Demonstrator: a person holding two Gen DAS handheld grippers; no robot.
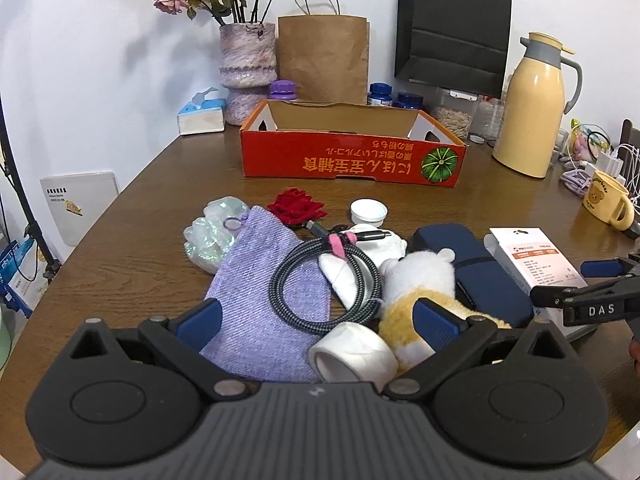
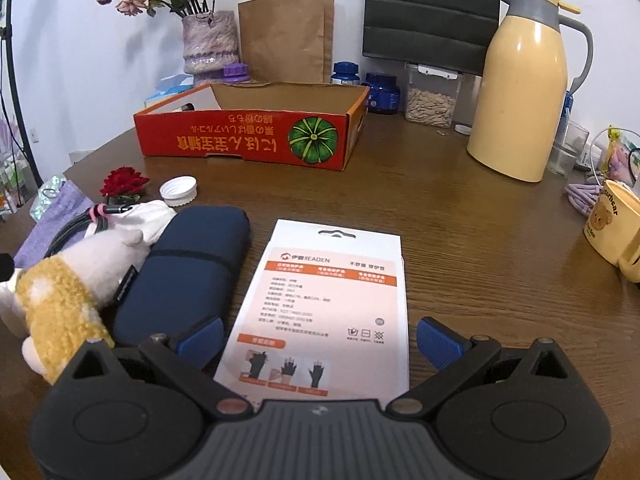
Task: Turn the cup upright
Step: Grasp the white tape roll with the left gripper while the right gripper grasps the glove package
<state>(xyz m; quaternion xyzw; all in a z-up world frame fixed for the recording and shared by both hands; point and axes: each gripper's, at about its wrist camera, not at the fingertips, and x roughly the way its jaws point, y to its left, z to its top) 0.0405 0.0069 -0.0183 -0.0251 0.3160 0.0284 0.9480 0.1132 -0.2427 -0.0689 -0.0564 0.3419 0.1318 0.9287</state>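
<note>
A yellow mug with a bear picture [image 1: 610, 204] stands at the table's right side, handle to the right, bear the right way up; it shows larger in the right wrist view [image 2: 616, 236], cut by the frame edge. My left gripper [image 1: 318, 322] is open above a white tape roll [image 1: 354, 354], a purple cloth [image 1: 264, 292] and a plush toy [image 1: 416, 284], holding nothing. My right gripper [image 2: 320, 340] is open over a white glove package [image 2: 328, 304], well left of the mug. Its fingers also appear in the left wrist view [image 1: 600, 268].
A red cardboard box [image 1: 352, 156] lies mid-table, with a yellow thermos [image 2: 520, 84] to its right. Near me are a coiled cable [image 1: 324, 280], a navy pouch [image 2: 184, 272], a white cap [image 2: 179, 191] and a red fabric rose [image 1: 296, 206]. Bare wood [image 2: 480, 220] lies between package and mug.
</note>
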